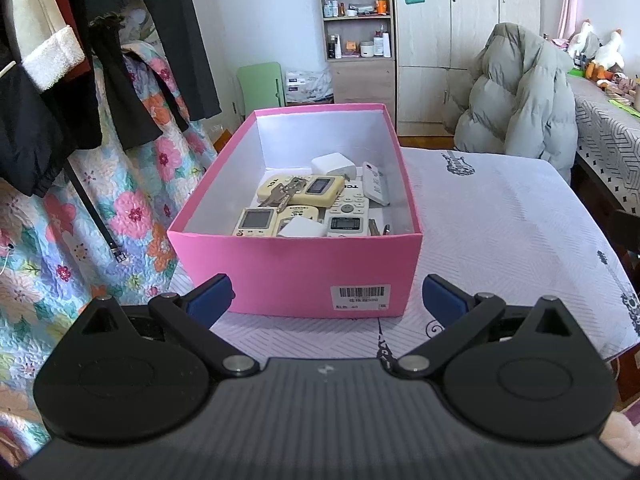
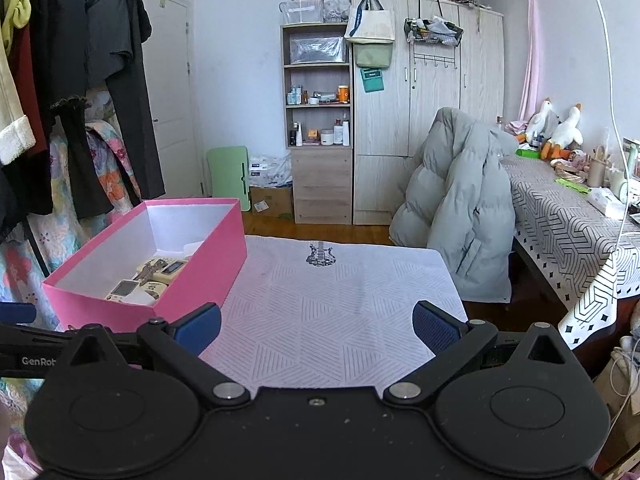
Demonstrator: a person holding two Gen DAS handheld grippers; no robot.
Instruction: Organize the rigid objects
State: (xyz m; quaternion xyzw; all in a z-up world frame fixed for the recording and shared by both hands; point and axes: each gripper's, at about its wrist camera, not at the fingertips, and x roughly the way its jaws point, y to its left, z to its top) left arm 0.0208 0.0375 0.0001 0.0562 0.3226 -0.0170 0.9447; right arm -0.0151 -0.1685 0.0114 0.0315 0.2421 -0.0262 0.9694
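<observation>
A pink cardboard box [image 1: 296, 272] stands on the white cloth-covered table [image 1: 500, 216]. Inside lie several remote controls [image 1: 304, 190], a bunch of keys [image 1: 282, 194] and white chargers [image 1: 333, 165]. My left gripper [image 1: 326, 298] is open and empty, just in front of the box's near wall. In the right wrist view the box [image 2: 200, 276] is at the left. My right gripper [image 2: 316, 326] is open and empty above the bare cloth [image 2: 340, 312], to the right of the box.
Hanging clothes and a floral quilt [image 1: 80, 208] are close on the left. A chair with a grey puffer jacket [image 2: 460, 216] stands behind the table's right corner. A patterned-cloth desk [image 2: 568, 232] with clutter is at the right. A shelf and wardrobe [image 2: 400, 120] line the back wall.
</observation>
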